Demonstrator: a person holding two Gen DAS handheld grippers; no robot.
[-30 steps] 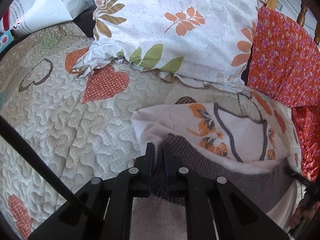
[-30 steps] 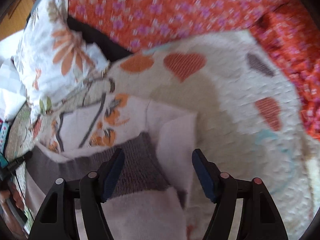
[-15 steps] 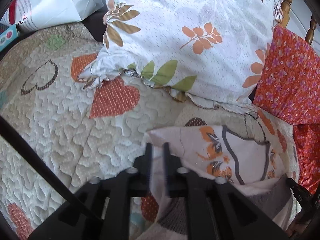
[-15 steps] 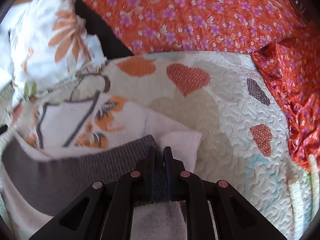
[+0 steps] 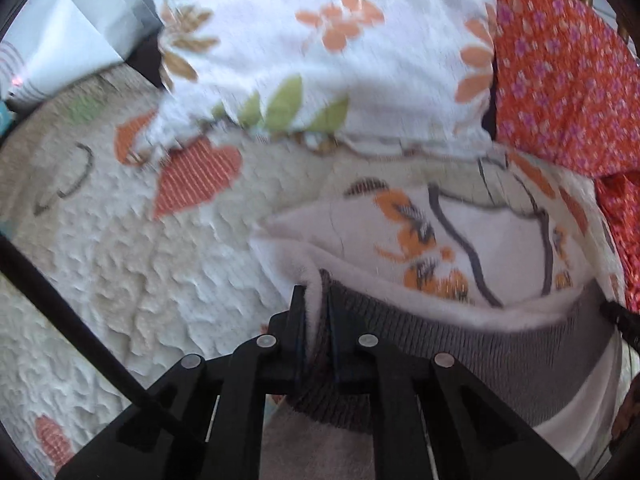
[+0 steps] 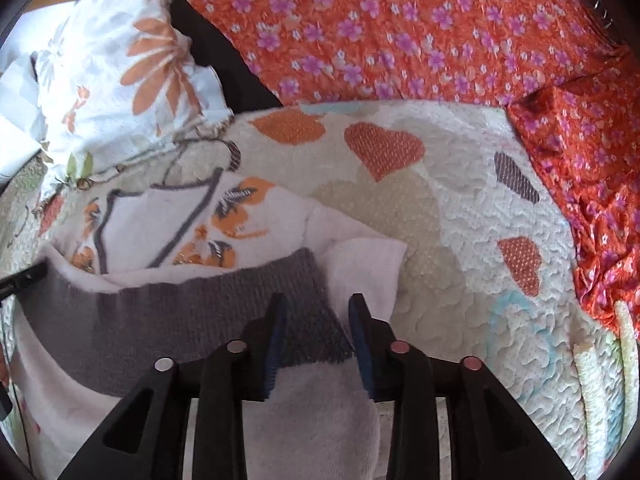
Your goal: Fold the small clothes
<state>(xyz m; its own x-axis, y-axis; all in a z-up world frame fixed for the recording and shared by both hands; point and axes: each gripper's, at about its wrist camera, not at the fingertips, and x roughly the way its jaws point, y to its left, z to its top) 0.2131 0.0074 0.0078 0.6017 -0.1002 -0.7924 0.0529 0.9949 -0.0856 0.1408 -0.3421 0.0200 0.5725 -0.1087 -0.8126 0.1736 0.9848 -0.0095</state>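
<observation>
Small white sweater (image 5: 496, 240) with orange flower print and grey ribbed hem (image 5: 500, 344) lies on the quilted bed cover (image 5: 120, 272), bottom part folded up over the body so the hem band runs across the middle. Left claw (image 5: 318, 304) clamped tight on the hem's left corner, white fabric and grey rib bunched between its jaws, corner raised a little off the quilt. Right claw (image 6: 318, 304) parted, jaws standing apart either side of the hem's right corner (image 6: 308, 300); whether the fingers (image 6: 276, 332) touch the fabric, can't tell. White sleeve end (image 6: 364, 268) sticks out just beside the right claw, flat on the quilt. Floral pillow (image 5: 328, 48) sits behind the sweater, near its neckline; orange flowered cloth (image 6: 400, 28) lies along the far and right side of the bed. Left wrist view is motion-blurred. White paper bag (image 5: 68, 40) at far left of bed.
</observation>
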